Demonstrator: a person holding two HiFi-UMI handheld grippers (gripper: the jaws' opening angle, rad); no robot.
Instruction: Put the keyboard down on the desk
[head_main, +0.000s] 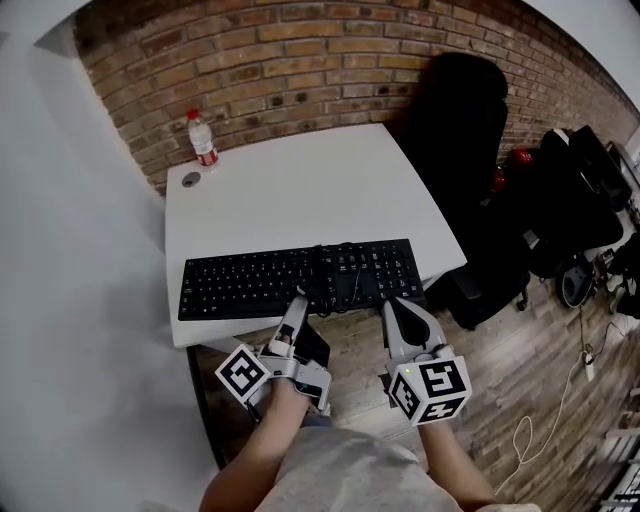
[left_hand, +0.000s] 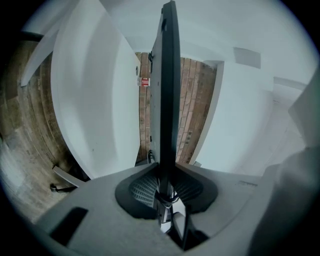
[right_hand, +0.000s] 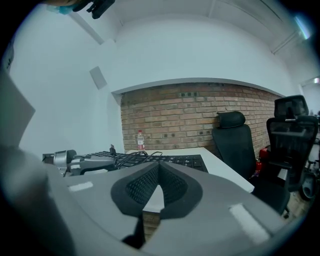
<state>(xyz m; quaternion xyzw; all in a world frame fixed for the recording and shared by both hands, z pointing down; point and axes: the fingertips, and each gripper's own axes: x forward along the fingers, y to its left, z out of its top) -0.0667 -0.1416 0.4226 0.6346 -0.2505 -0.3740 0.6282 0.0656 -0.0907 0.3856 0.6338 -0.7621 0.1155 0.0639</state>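
My left gripper (head_main: 295, 312) pinches the near edge of the long black keyboard (head_main: 300, 280), just left of its middle. In the left gripper view the board runs edge-on up the centre of the frame, between my pads. The keyboard sits across the lower part of the white rectangular desk (head_main: 300, 190), along its near edge. My right gripper (head_main: 397, 308) has its jaws pressed together on nothing, tips just beside the keyboard's lower right edge. A clear plastic water bottle (head_main: 202, 137) stands at the desk's upper left.
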